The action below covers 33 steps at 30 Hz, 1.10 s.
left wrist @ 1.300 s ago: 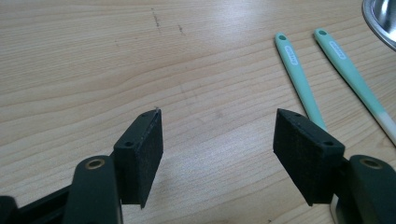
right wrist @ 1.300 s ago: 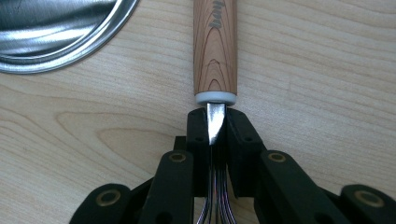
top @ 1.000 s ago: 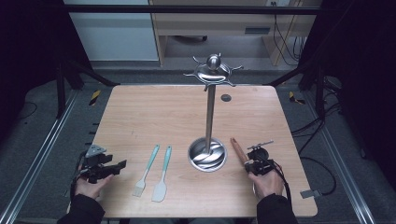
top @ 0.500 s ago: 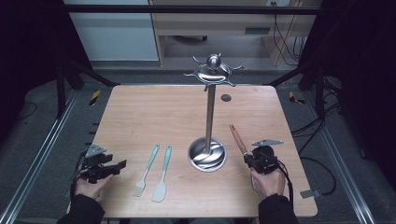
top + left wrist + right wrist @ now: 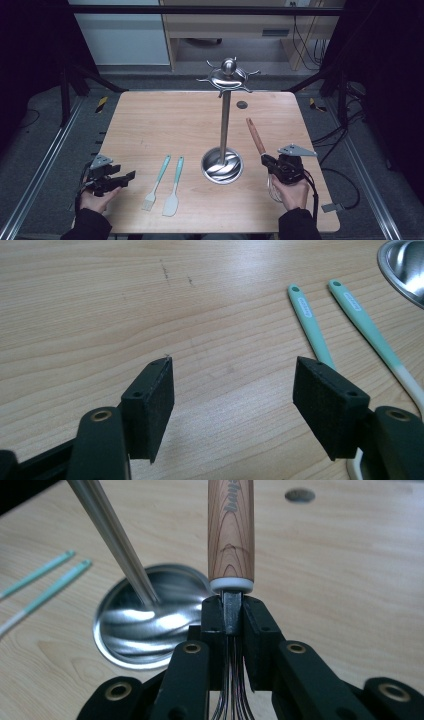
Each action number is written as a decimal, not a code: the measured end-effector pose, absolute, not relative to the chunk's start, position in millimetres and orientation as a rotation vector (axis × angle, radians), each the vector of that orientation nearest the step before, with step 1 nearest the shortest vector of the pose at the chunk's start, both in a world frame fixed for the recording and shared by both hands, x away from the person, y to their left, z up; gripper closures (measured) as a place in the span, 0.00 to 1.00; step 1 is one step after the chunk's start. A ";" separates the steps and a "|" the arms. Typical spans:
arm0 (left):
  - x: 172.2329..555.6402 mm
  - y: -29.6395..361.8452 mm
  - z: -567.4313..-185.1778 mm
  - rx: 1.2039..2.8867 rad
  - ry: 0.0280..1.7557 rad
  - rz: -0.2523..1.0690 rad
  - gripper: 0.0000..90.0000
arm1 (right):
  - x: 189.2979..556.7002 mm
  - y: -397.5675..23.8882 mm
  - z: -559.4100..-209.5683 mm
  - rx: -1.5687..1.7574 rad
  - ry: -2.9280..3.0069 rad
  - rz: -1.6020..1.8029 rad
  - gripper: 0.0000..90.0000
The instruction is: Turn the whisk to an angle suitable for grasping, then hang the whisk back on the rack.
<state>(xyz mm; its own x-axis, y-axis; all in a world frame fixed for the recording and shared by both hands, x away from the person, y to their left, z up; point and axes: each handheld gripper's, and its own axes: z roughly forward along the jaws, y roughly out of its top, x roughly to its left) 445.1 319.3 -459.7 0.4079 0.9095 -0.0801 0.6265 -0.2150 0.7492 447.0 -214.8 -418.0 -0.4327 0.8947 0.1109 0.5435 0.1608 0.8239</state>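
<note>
High view: right of the steel hook stand, the right gripper pinches the wooden-handled wire whisk. Left gripper view: left gripper spread, empty. Right gripper view: jaws clamp the whisk's stiff metal neck; it seems light, its wires springy.

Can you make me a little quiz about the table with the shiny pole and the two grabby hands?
1. True or false: the right gripper is shut on the whisk.
2. How many mint-handled tools lie flat on the table? A) one B) two C) four
3. What is between the left gripper jaws?

Key
1. True: it pinches the whisk's neck just below the wooden handle.
2. B: a brush and a spatula, left of the steel stand.
3. Nothing; its jaws are open over bare wood.
</note>
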 end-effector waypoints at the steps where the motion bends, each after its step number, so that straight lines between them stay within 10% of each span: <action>1: 445.1 319.3 -459.7 1.941 1.307 0.497 0.36 | 447.0 -214.8 -418.0 1.366 2.041 1.178 0.90; 33: 443.2 311.3 -458.4 1.960 1.271 0.506 0.35 | 407.6 -223.7 -350.3 1.119 1.767 1.570 0.90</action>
